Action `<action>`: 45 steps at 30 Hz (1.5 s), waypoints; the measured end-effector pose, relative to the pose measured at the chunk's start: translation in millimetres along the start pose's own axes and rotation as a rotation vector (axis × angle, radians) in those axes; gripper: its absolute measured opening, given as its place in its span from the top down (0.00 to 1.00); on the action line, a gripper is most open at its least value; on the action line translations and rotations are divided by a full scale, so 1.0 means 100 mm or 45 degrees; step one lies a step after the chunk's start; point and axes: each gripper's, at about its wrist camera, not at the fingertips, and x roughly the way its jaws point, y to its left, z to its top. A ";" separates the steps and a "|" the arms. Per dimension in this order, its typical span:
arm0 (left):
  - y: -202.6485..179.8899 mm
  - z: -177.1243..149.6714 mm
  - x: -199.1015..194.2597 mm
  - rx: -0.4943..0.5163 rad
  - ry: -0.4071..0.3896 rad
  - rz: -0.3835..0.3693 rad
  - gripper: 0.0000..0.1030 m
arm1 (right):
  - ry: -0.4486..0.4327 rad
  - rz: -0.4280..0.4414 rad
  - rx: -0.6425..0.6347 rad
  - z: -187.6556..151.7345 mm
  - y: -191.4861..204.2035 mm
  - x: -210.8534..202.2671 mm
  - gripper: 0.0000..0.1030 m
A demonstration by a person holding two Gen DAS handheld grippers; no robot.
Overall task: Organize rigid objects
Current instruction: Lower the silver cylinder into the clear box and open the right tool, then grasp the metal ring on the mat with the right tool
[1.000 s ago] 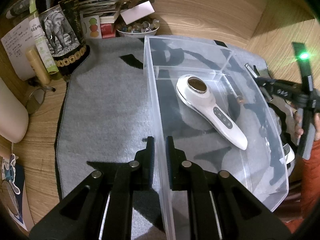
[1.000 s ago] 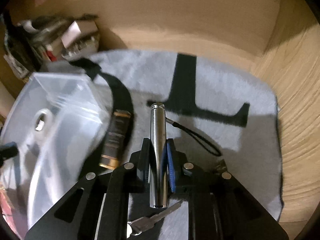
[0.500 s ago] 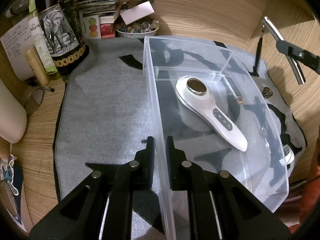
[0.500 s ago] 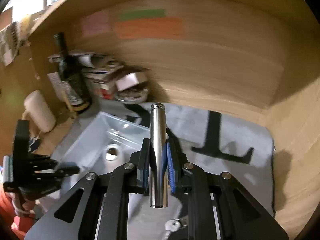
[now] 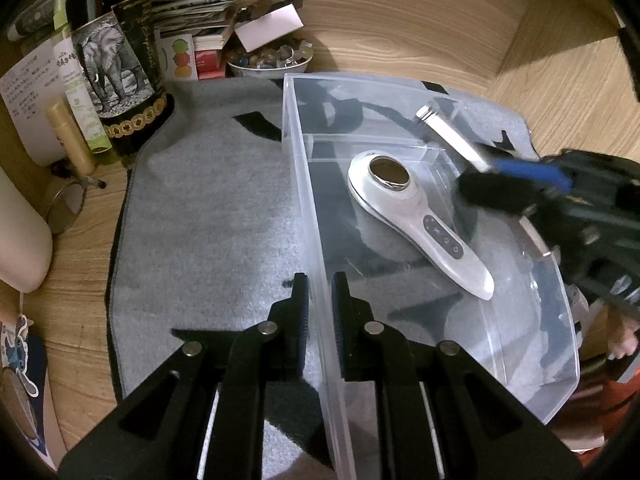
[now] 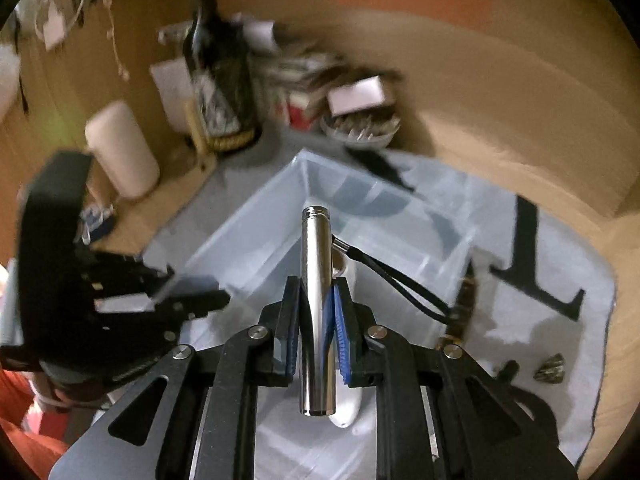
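My left gripper [image 5: 319, 308] is shut on the near left wall of a clear plastic bin [image 5: 308, 208] that stands on a grey mat. A white handheld device [image 5: 416, 216] lies inside the bin. My right gripper [image 6: 316, 316] is shut on a silver metal cylinder [image 6: 316, 280] with a black wrist loop and holds it above the bin [image 6: 256, 240]. In the left wrist view the cylinder [image 5: 448, 136] and the right gripper [image 5: 516, 184] hang over the bin's far right side.
A dark bottle [image 5: 116, 60], papers, a bowl of stones [image 5: 268, 60] and a white roll [image 6: 120, 152] crowd the back left. On the mat right of the bin lie a brown tube [image 6: 464, 300] and a small dark lump [image 6: 552, 366]. A wooden wall stands behind.
My right gripper has carried the silver cylinder from the mat up and leftward over the bin. My left gripper has stayed clamped on the bin wall.
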 end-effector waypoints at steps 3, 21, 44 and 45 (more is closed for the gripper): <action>-0.01 -0.01 0.00 0.004 -0.001 -0.001 0.88 | 0.060 -0.009 -0.038 0.00 0.04 0.14 0.86; -0.01 0.00 0.00 0.000 0.008 -0.012 0.88 | 0.204 0.021 -0.113 0.05 0.11 0.41 0.86; 0.01 0.00 0.02 0.008 0.013 0.008 0.88 | -0.189 -0.549 0.272 -0.13 -1.26 -0.64 0.36; 0.00 -0.01 0.01 0.011 0.010 0.010 0.88 | -0.172 -0.570 0.289 -0.17 -1.33 -0.62 0.36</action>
